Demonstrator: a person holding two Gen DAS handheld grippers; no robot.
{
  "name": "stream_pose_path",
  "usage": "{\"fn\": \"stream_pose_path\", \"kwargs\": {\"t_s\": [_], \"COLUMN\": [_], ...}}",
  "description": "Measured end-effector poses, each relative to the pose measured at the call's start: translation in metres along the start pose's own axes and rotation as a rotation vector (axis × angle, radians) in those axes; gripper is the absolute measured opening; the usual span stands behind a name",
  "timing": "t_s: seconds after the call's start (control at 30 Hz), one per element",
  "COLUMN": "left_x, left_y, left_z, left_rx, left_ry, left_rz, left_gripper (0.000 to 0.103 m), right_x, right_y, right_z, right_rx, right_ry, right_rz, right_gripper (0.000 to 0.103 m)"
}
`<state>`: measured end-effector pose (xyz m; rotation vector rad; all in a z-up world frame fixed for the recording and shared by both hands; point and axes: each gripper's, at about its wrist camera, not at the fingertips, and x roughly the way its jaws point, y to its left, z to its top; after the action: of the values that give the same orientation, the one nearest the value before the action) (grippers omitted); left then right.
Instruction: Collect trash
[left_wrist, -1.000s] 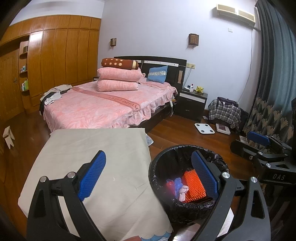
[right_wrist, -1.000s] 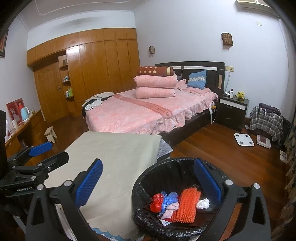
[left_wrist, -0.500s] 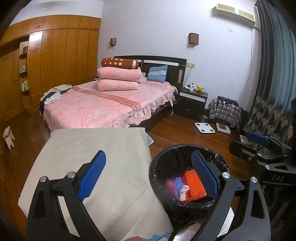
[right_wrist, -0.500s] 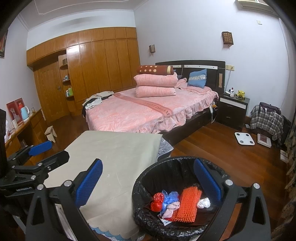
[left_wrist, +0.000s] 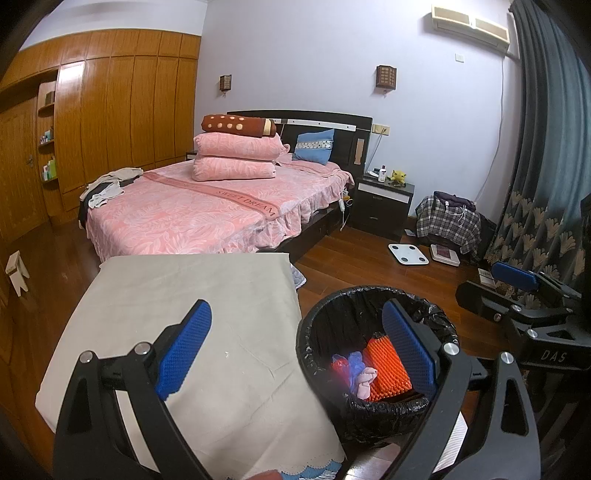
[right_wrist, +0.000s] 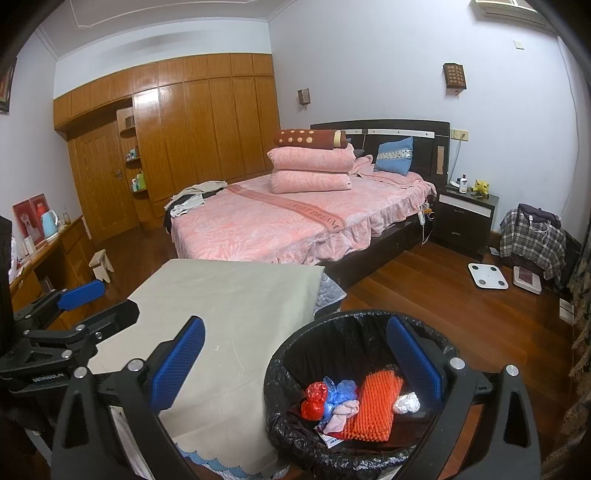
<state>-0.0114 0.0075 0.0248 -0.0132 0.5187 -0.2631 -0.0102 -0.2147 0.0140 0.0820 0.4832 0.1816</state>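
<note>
Right gripper (right_wrist: 295, 363) wide apart, blue pads empty, above round black-lined trash bin (right_wrist: 295, 439). Bin holds orange ridged foam sheet (right_wrist: 375, 410), red shiny wrapper (right_wrist: 314, 398), blue plastic scrap (right_wrist: 338, 389), white crumpled wad (right_wrist: 406, 402). Beige cloth-covered surface (right_wrist: 236, 306) just left of bin. Left gripper (right_wrist: 74, 306) at far left edge, its jaws unclear.

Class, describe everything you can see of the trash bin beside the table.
The trash bin is round, upright and open-topped, lined with a crinkled glossy black plastic bag folded over its rim. It stands on the wooden floor beside the cloth-covered table. Inside lie an orange foam net, blue plastic, pink cloth, a red shiny wrapper and a white crumpled scrap.
</note>
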Motion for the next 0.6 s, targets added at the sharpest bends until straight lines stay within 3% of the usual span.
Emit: {"fn": "stream_pose_path", "kwargs": {"t_s": [0.6], "left_x": [-0.0001], "left_y": [-0.0008], "left_z": [0.0007], "left_rx": [0.001], "left_ry": [0.001], "left_rz": [0.0], "left_gripper": [0.091], "right_x": [0.002], "right_y": [-0.0002], "right_z": [-0.0063], "right_rx": [0.002], "right_ry": [0.003], "right_rz": [0.0], "right_gripper": [0.097]}}
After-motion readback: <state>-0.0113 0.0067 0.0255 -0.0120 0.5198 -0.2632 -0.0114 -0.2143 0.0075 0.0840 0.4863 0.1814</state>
